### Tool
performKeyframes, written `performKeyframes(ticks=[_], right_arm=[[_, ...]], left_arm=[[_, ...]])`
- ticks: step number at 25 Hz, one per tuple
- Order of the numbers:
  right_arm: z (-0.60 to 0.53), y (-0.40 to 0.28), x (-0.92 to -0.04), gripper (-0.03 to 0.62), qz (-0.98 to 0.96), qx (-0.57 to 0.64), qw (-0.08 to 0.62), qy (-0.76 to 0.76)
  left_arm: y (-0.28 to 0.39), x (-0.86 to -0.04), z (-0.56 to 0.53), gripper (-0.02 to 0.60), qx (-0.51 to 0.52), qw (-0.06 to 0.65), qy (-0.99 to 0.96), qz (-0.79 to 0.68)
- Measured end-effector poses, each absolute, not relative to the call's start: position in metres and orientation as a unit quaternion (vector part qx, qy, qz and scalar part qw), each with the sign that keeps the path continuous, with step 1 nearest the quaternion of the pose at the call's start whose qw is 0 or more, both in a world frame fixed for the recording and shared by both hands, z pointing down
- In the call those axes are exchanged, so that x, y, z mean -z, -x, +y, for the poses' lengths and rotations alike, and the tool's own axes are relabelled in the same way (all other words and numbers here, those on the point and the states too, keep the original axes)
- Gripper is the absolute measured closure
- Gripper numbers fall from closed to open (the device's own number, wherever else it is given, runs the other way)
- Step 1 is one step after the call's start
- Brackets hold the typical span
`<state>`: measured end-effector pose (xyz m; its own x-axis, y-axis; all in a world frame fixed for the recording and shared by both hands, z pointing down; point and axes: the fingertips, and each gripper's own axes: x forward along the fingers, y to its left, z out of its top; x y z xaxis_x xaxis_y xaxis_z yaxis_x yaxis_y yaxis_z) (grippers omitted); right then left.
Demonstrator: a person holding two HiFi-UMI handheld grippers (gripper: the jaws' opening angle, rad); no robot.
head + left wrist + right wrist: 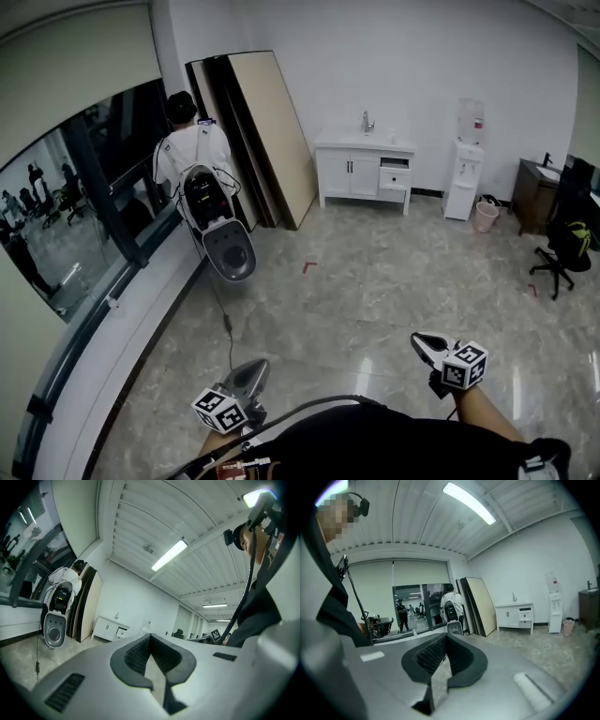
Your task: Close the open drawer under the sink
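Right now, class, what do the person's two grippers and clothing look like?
Both the left gripper and right gripper have smooth light-grey shells tapering to a point, with dark ribbed fingers inside. Each carries a white cube printed with black square markers. The person wears a black top.

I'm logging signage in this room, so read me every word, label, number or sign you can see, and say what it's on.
No text in these views can be read.
Red label on the water dispenser bottle: too small to read.
Marker cubes: black-and-white square patterns only, no letters or numbers.
Red floor marks: plain corner shapes, no writing.
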<state>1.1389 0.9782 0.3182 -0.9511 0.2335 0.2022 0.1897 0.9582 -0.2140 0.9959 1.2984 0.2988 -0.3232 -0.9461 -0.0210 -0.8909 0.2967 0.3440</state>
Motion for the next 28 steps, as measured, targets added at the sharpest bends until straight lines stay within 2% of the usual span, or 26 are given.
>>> performKeyframes(ticks=[8,14,21,28], right_arm=[[0.862,-1.088,-0.328,0.592,-0.981,-0.097,0.105,0.134],[0.813,-1.059,-0.344,0.592,-0.979,-0.129,0.112,0.110],[0.771,-0.991,-0.349,0.592,-0.983,-0.124,0.118,0.064],[0.754,-0.880,-0.316,0.592,-0.987,-0.121,0.103,0.022]], left_arm=[[-0.960,-0.294,1.174,0.584,0.149,0.090,-0.566,-0.806],[-0.911,-0.304,1.120,0.584,0.137,0.110,-0.576,-0.799],[-0.820,-0.316,1.067,0.583,0.148,0.120,-0.608,-0.771],[-0.683,-0.293,1.032,0.584,0.132,0.117,-0.651,-0.738]])
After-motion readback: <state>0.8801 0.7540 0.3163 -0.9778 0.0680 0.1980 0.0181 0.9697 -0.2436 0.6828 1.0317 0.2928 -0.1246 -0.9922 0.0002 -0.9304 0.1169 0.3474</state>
